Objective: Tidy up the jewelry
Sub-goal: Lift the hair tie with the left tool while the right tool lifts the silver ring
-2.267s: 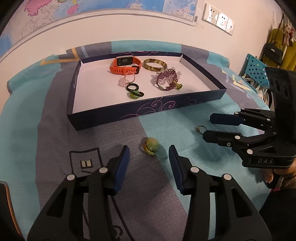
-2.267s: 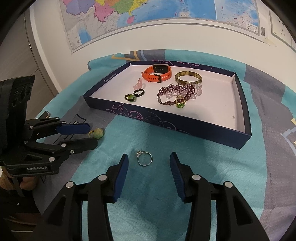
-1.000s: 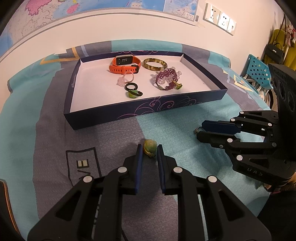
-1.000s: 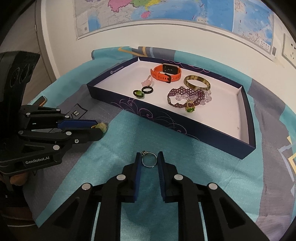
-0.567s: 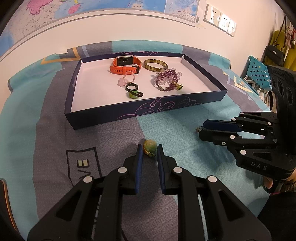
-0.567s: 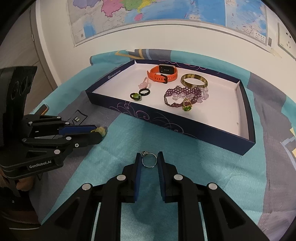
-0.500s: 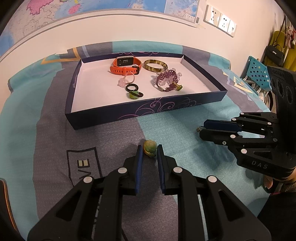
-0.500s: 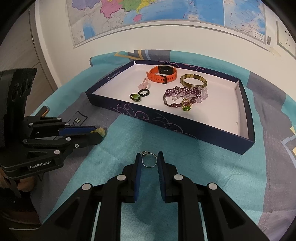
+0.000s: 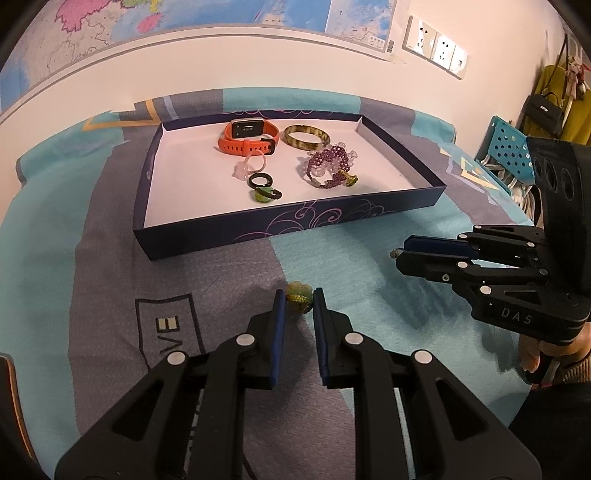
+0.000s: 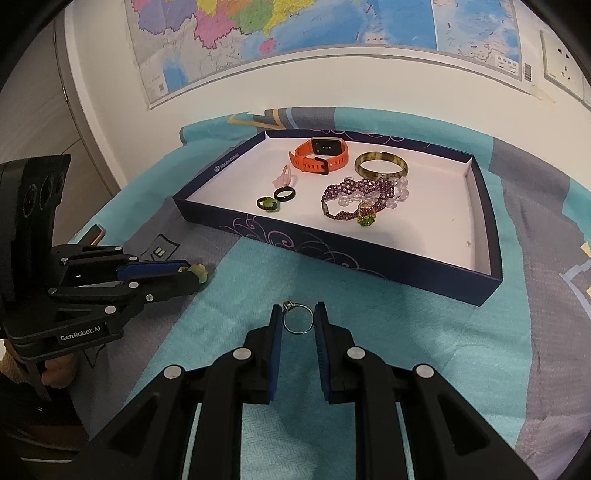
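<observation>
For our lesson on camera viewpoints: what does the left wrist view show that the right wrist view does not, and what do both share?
Only the left wrist view shows the yellow garment and black handbag hanging at right, and the green bead ring pinched in the left gripper head-on. Only the right wrist view shows the silver ring whole, clamped in the right gripper. Both show the tray, the orange watch and the wall map.
</observation>
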Demonstrator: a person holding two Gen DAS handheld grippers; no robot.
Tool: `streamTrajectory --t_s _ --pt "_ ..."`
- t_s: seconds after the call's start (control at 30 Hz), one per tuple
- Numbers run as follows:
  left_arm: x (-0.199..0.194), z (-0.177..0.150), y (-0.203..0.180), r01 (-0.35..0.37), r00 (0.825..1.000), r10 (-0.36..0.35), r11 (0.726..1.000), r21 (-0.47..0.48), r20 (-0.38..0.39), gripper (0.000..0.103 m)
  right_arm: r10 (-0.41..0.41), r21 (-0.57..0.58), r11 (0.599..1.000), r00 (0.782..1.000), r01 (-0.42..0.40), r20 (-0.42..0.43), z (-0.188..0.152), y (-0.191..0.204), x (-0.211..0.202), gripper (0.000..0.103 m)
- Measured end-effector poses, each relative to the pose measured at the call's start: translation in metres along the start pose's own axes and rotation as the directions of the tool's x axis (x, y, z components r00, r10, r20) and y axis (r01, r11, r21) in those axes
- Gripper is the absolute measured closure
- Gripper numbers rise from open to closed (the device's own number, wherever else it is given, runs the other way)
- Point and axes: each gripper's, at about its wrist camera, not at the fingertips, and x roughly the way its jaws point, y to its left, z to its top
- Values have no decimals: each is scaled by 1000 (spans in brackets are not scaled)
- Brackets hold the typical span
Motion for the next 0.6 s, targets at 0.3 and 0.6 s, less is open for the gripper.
streamTrajectory --t_s 0.3,0.6 --pt "6 -2 2 3 1000 -3 1000 -1 -26 87 5 2 1000 1000 -5 -2 -1 0 2 87" --pt "7 -2 -3 -29 999 30 999 24 -19 87 5 5 1000 1000 -5 3 -1 0 1 87"
